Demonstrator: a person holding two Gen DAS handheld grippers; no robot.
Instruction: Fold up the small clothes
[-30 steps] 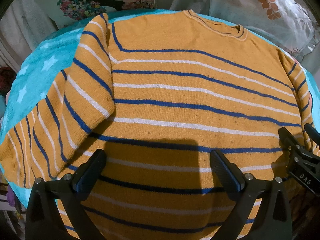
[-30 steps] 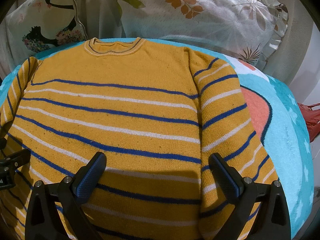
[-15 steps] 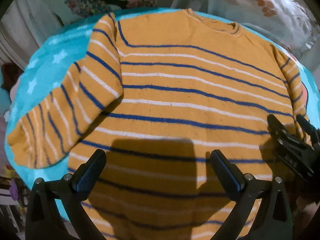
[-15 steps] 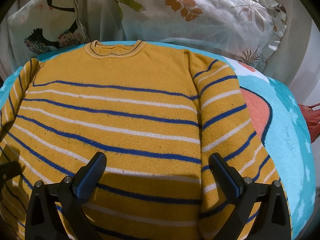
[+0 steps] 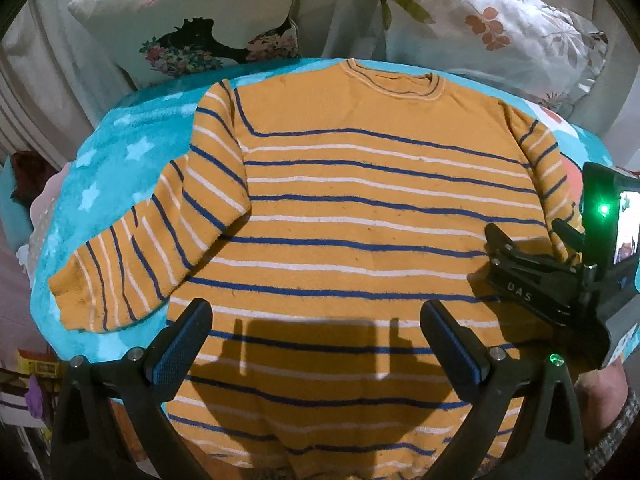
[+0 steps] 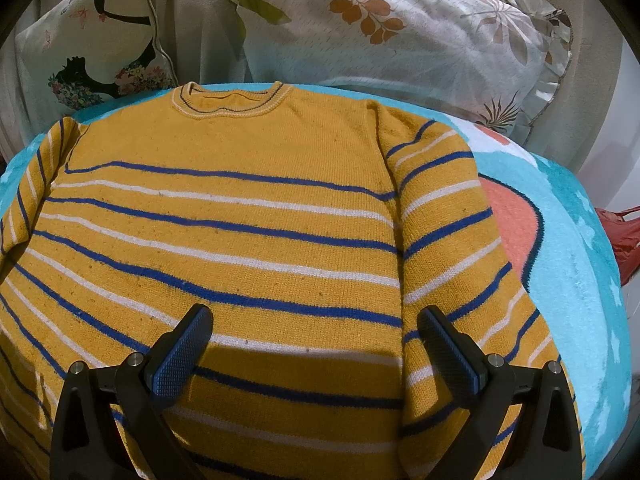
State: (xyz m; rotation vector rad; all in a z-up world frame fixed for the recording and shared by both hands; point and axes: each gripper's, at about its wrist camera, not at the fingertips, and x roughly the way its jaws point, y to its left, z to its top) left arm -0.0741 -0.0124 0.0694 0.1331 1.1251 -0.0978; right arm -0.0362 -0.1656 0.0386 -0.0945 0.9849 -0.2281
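A mustard-yellow sweater (image 5: 360, 208) with blue and white stripes lies flat, front up, on a turquoise blanket (image 5: 120, 160). Its collar points away from me. Its left sleeve (image 5: 160, 248) lies spread out to the side; its right sleeve (image 6: 452, 248) lies along the body's edge. My left gripper (image 5: 316, 340) is open and empty above the sweater's lower part. My right gripper (image 6: 314, 340) is open and empty above the lower right part; it also shows in the left wrist view (image 5: 532, 248) over the sweater's right edge.
Two printed pillows (image 6: 400, 40) (image 5: 192, 28) lean at the far side of the blanket. The blanket has a coral patch (image 6: 516, 228) at the right. A red bag (image 6: 624, 236) sits beyond the right edge. Clutter lies off the left edge (image 5: 28, 184).
My left gripper has pulled back and up, so the whole sweater and left sleeve now show. My right gripper has risen slightly; it shows larger in the left view.
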